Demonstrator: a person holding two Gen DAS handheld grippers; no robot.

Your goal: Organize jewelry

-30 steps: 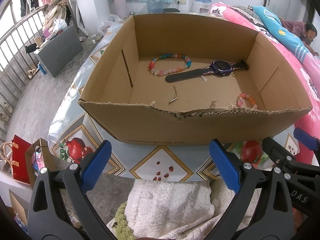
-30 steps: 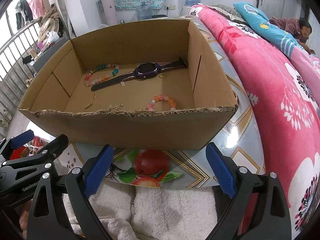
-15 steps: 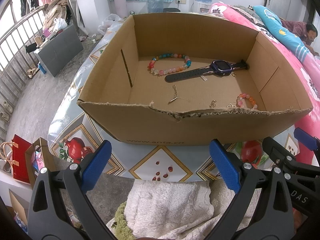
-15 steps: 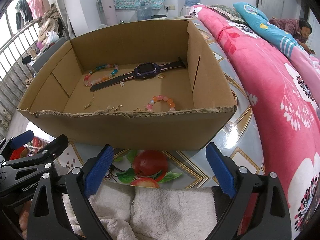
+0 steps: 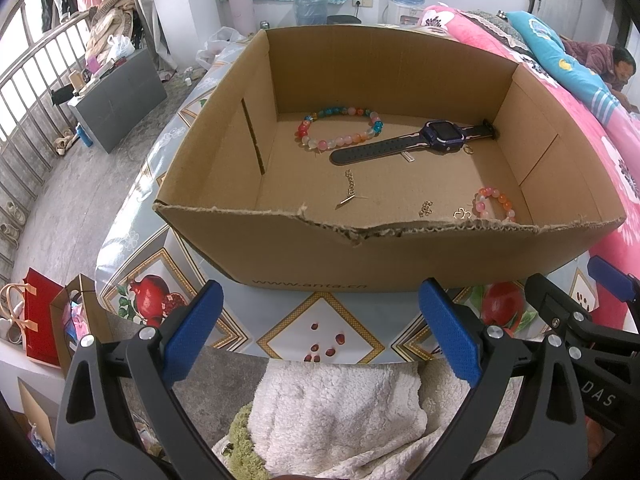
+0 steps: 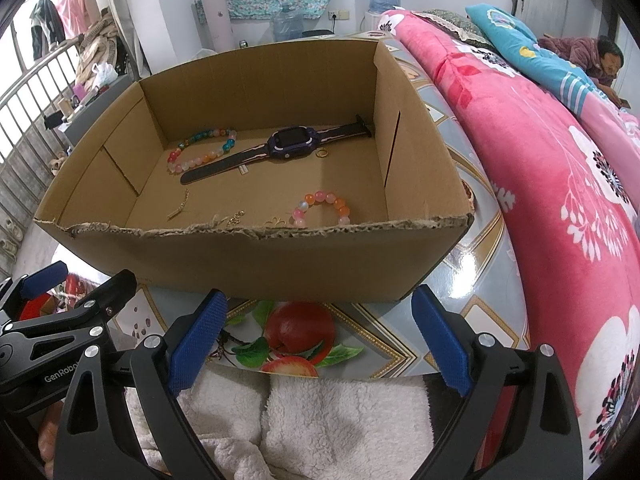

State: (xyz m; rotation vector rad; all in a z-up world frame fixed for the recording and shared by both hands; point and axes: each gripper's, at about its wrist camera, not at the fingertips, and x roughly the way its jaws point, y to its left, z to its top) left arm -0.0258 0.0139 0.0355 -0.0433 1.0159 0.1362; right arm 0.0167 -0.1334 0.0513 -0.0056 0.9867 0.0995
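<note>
An open cardboard box stands on a patterned table. Inside lie a multicoloured bead bracelet, a dark smartwatch, a small gold ring, a pink-orange bead bracelet, a gold chain piece and small gold charms. My left gripper and right gripper are both open and empty, held side by side just in front of the box's near wall.
The table has a fruit-print cover. White fleece lies below the grippers. A pink floral blanket runs along the right. A grey cabinet and red bags stand on the floor at left.
</note>
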